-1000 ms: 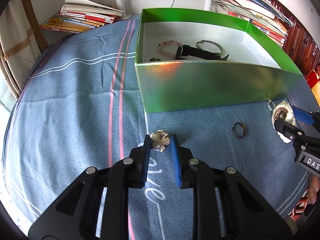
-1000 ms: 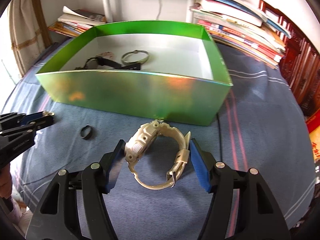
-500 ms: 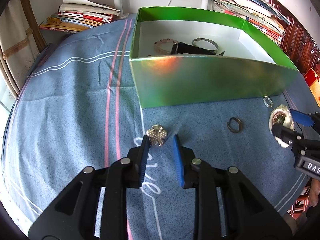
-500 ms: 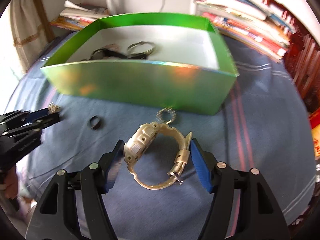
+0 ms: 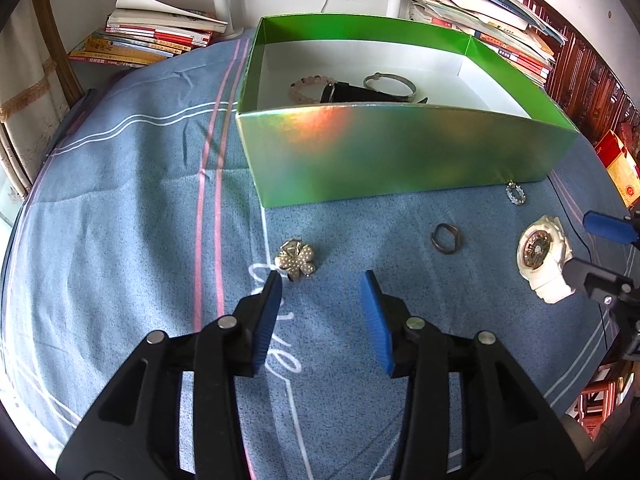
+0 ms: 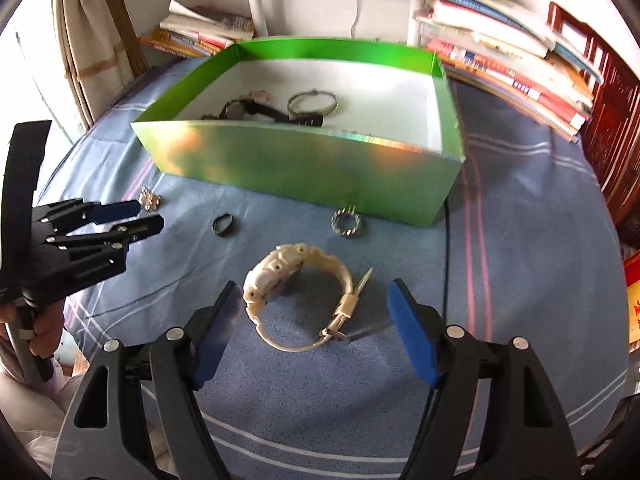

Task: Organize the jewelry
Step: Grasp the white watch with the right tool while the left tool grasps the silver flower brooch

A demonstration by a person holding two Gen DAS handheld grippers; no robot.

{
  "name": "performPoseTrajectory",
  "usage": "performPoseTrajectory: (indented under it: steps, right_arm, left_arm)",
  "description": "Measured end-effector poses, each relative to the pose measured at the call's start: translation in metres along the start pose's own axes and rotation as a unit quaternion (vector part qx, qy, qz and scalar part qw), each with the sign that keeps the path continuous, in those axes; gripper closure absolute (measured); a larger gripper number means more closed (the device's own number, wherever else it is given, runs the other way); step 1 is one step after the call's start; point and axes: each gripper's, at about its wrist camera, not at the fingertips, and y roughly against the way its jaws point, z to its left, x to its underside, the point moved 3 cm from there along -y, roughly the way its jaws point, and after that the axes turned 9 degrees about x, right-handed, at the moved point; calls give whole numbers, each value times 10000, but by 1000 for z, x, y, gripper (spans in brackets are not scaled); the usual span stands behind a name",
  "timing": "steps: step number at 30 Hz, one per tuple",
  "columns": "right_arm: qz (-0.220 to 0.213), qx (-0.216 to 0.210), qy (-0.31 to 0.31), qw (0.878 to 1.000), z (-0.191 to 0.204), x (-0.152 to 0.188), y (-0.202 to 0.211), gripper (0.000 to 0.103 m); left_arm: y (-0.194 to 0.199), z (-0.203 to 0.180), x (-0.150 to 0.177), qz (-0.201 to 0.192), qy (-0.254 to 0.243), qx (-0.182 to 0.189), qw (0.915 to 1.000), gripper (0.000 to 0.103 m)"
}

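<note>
A blue striped cloth (image 5: 120,184) covers the tabletop, with stacked books (image 5: 152,38) and a white post (image 6: 256,4) along the far wall and dark wooden furniture (image 6: 612,120) at the right. The green box (image 5: 400,156) sits mid-cloth holding a bangle (image 5: 390,84), a bead bracelet (image 5: 304,90) and a black watch (image 5: 360,94) — open cloth lies to its left and in front. The left hand-held gripper (image 5: 320,284) has just been opening, its jaws apart with the flower brooch (image 5: 297,260) just beyond the left tip; the right hand-held gripper (image 6: 308,292) has also been widening and stands clear around the white watch (image 6: 296,296), with a dark ring (image 6: 223,224) and a jewelled ring (image 6: 347,222) nearby.
</note>
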Motion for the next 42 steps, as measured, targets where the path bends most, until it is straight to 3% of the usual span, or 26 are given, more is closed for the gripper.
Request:
performPoseTrajectory:
  steps: [4,15,20,27,37,42]
  right_arm:
    - [152,-17,351,9993,9,9,-6,29]
    - [237,494,729,9958,-5,25,1,29]
    - [409,615,673,9950,-13,29,-8,29]
    - [288,476,467,9974,-5,19,-17,29]
    - [161,-67,101,9998,8,-1,-28,29]
    - [131,293,-49,9995,8,-6,-36,29]
  left_arm:
    - [-1,4,1,36,36,-33,10000,59]
    - [0,8,2,25,62,-22,10000,54]
    - [-1,8,2,25,64,-19,10000,53]
    - [-2,6,0,28,9,-28,10000,49]
    - [-4,7,-2,15,-7,-16,10000,45]
    - [-5,13,-5,-38,126,47,9999,43]
